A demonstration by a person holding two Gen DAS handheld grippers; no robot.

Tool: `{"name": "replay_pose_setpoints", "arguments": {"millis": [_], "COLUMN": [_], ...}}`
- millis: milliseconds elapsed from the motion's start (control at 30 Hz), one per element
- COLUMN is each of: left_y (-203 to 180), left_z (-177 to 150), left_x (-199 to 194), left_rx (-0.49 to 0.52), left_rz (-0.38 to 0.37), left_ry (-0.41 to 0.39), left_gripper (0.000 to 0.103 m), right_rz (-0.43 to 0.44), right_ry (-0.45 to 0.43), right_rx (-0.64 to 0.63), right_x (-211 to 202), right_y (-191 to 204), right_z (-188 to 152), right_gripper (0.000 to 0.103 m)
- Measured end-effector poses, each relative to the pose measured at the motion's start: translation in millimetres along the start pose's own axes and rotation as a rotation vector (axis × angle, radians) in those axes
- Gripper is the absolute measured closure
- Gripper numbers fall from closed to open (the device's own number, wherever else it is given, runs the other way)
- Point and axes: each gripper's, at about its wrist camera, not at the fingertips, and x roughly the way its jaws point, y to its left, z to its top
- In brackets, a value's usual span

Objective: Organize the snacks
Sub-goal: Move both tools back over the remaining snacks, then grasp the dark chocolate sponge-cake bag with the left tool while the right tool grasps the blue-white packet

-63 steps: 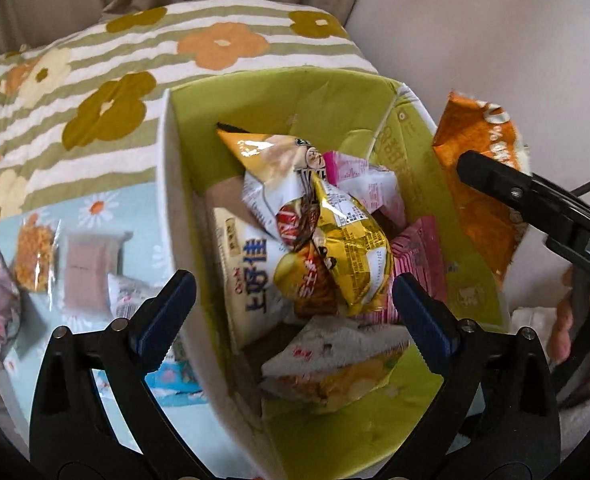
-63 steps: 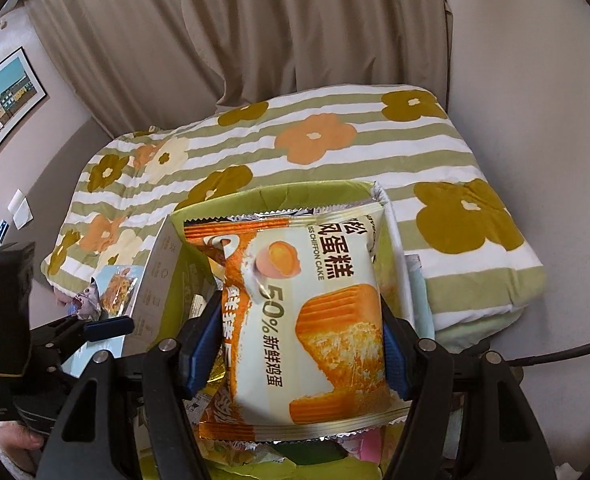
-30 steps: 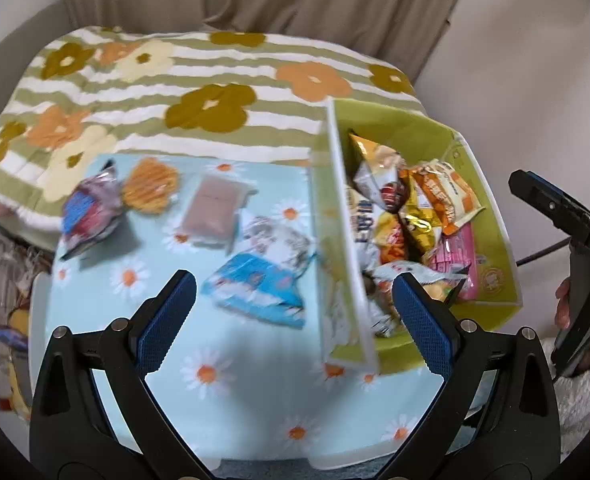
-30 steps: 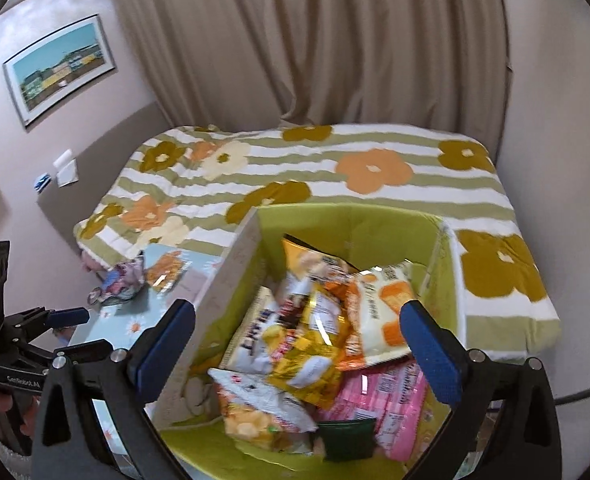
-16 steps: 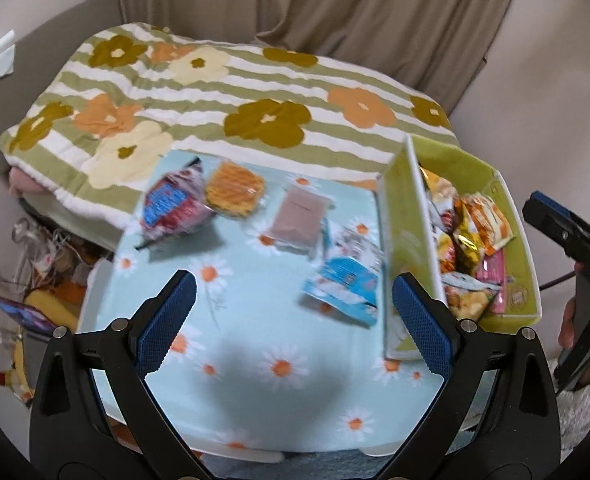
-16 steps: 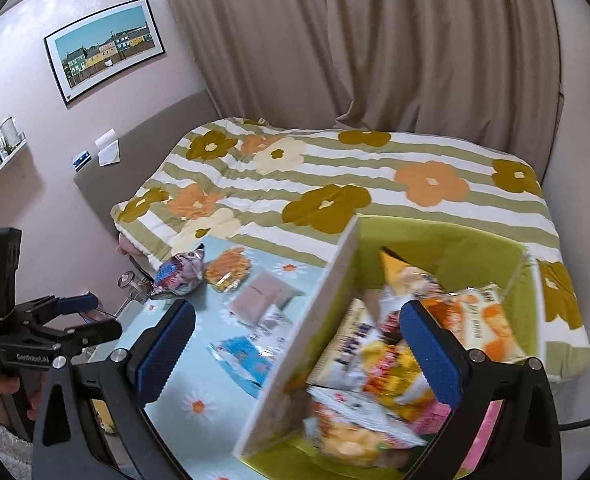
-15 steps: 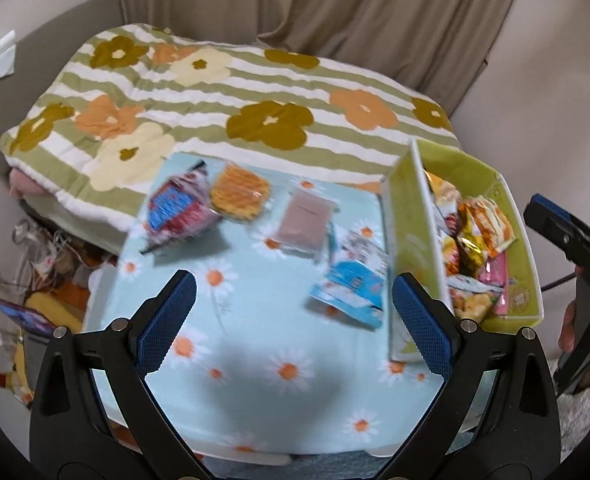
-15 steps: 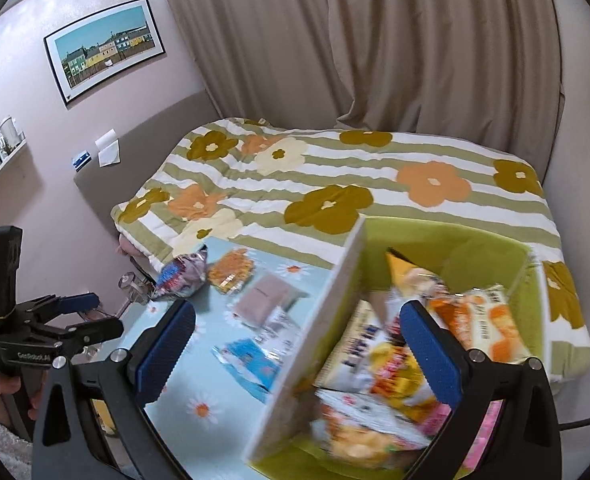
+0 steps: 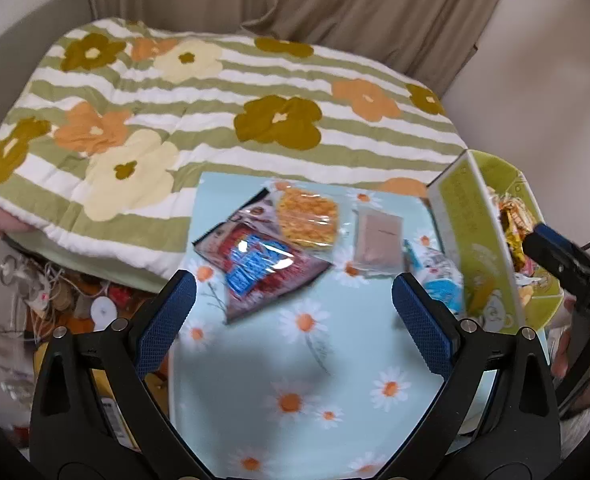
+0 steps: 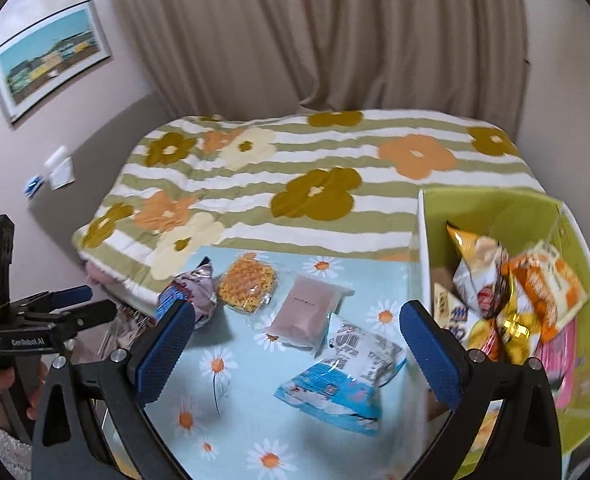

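both my grippers are empty right now, jaws spread wide. left gripper (image 9: 293,314) hangs over the daisy tablecloth (image 9: 335,364), right gripper (image 10: 295,342) sits a bit closer to the green snack box (image 10: 583,240), which is already stuffed with packets.

four snacks still lie loose on the table: the red and blue crinkly bag (image 9: 261,258) on the left, touching the clear pack of orange waffle crackers (image 9: 307,218), then the flat pinkish-brown pouch (image 9: 377,248), then the blue and white bag (image 10: 343,368) just beside the box wall.

my guess is they're all light, soft and slippery film. the puffy bags will squash, so i'd pinch a sealed end seam, not the belly. the crackers look breakable.

the red bag's long axis runs diagonally, far end toward the quilt (image 9: 215,92). the pouch lies lengthwise, away from me.
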Motion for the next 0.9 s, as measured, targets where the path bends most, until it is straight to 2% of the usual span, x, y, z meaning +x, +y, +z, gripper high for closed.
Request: {"name": "replay_pose_setpoints", "arguments": {"millis": [300, 367, 633, 900], "left_y": [56.2, 60.6, 60.4, 51.2], "left_z": [28.8, 31.6, 32.1, 31.7], "left_x": [71.3, 90.2, 144.4, 167.0], "left_rx": [-0.101, -0.104, -0.073, 0.005], "left_rz": [-0.112, -0.107, -0.104, -0.065], "left_ry": [0.115, 0.144, 0.243, 0.265], "left_gripper": [0.005, 0.005, 0.005, 0.007], "right_rz": [-0.211, -0.268, -0.391, -0.468], "right_ry": [0.025, 0.027, 0.062, 0.123], "right_rx": [0.174, 0.192, 0.189, 0.162], "right_x": [43.2, 52.5, 84.5, 115.4], "right_y": [11.0, 11.7, 7.4, 2.9], "right_z": [-26.0, -32.0, -43.5, -48.5], "right_gripper": [0.001, 0.001, 0.001, 0.002]}}
